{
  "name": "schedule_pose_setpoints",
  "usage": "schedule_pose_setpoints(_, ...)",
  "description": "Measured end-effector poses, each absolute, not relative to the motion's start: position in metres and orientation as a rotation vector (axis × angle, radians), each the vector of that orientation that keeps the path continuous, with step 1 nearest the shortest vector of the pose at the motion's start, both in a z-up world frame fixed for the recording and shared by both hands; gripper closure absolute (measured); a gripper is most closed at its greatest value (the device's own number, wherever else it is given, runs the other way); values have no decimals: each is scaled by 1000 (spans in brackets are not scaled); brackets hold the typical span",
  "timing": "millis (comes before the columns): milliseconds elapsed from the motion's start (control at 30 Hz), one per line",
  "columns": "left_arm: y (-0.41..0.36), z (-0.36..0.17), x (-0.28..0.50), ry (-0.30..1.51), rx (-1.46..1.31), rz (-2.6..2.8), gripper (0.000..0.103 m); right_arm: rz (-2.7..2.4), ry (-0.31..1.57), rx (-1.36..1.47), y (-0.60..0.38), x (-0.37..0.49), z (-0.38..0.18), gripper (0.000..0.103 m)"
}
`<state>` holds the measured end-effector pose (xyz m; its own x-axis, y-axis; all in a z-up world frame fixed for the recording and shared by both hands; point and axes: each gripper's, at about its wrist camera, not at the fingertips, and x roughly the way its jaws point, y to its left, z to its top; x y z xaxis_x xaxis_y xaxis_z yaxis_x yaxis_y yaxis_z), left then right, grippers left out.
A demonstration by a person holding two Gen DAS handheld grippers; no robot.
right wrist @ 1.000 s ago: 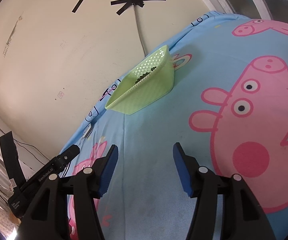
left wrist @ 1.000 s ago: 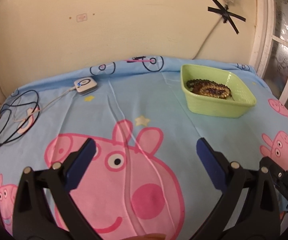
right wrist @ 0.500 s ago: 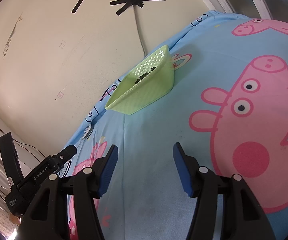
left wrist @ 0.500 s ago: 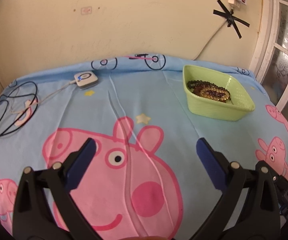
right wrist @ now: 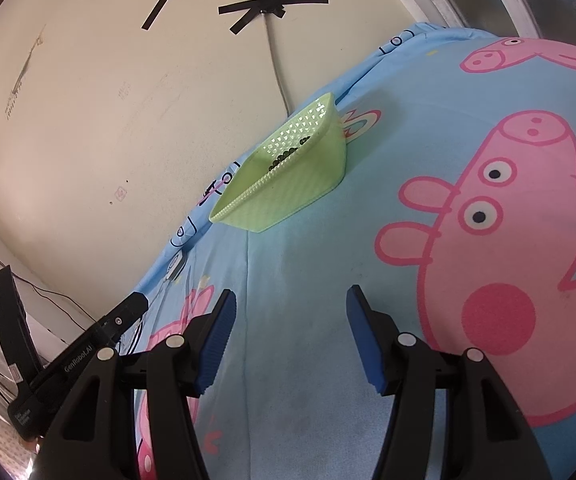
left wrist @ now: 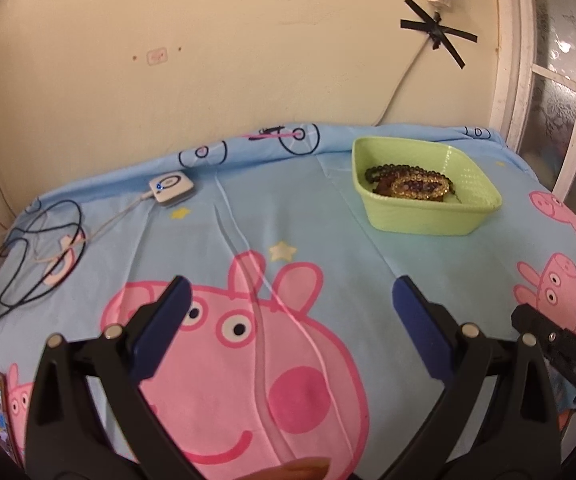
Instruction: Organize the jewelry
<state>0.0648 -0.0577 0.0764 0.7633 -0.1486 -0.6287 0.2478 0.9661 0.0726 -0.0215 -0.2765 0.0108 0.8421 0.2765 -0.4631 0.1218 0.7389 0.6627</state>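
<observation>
Left wrist view has shifted since a second ago: the wall fills more of it and the green basket (left wrist: 423,216) sits lower and nearer the centre, so the left gripper (left wrist: 288,308) seems to have tipped up a little; the right wrist view is all but unchanged.

Far left on the bed sheet (left wrist: 311,216): loose black cables (left wrist: 28,264), then a small white device (left wrist: 171,187) with a blue light, near the wall. Neither looks like part of the job.

Left gripper: released, jaws wide apart, nothing between the blue pads (left wrist: 160,328), hovering over the pig print.

Basket lies ahead and to the right of the left gripper, well apart from it, near the back edge of the bed. Its long axis runs roughly away from the claw, slanting right. Inside: beaded bracelets (left wrist: 411,186), dark strands and amber-gold ones, coiled together in a heap against the near wall.

Right gripper (right wrist: 289,320): also released and empty. From it the basket (right wrist: 288,196) lies ahead, slightly left, tilted in frame; only a few dark beads (right wrist: 288,154) show over the rim. Which claw is nearer I cannot tell.

No jewelry visible loose on the sheet; sorting looks largely done.
</observation>
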Motion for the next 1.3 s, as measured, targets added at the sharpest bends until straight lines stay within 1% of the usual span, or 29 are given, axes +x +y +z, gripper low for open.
schedule_pose_setpoints(600,-64,74,63,653,200,-180,6,92,573,749,-276,-22,11,69)
schedule_pose_setpoints(1300,-70,61,68,721,246,-189,6,88,575,748,-274,-23,12,68)
